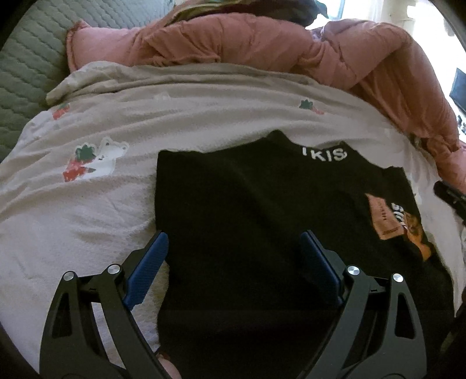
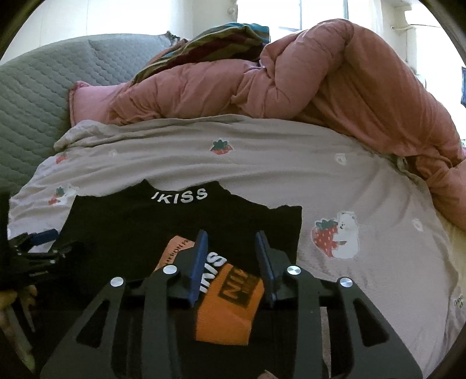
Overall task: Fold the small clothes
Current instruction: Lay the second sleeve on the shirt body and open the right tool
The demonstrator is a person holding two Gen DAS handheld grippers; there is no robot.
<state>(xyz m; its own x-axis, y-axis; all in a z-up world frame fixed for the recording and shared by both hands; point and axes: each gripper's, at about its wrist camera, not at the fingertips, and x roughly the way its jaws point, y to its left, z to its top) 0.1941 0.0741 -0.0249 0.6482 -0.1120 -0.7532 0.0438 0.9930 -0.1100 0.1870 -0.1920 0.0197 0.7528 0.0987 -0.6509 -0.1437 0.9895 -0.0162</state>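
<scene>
Black shirt (image 1: 247, 210) folded narrow on strawberry sheet (image 1: 116, 204), final fold left; left gripper (image 1: 234, 262) wide apart, right gripper (image 2: 232, 265) partly apart, both empty

daylight fr window (image 2: 320, 17), blown out | fisheye edges dark | soft blur

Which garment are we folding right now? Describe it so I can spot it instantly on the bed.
Start at the puffy pink comforter heaped at the back of the bed, then come forward across the beige strawberry-print sheet. Lying flat on it, nearest the cameras, is the black top. It is the only dark piece there, with white lettering at its neckline and an orange patch.
</scene>
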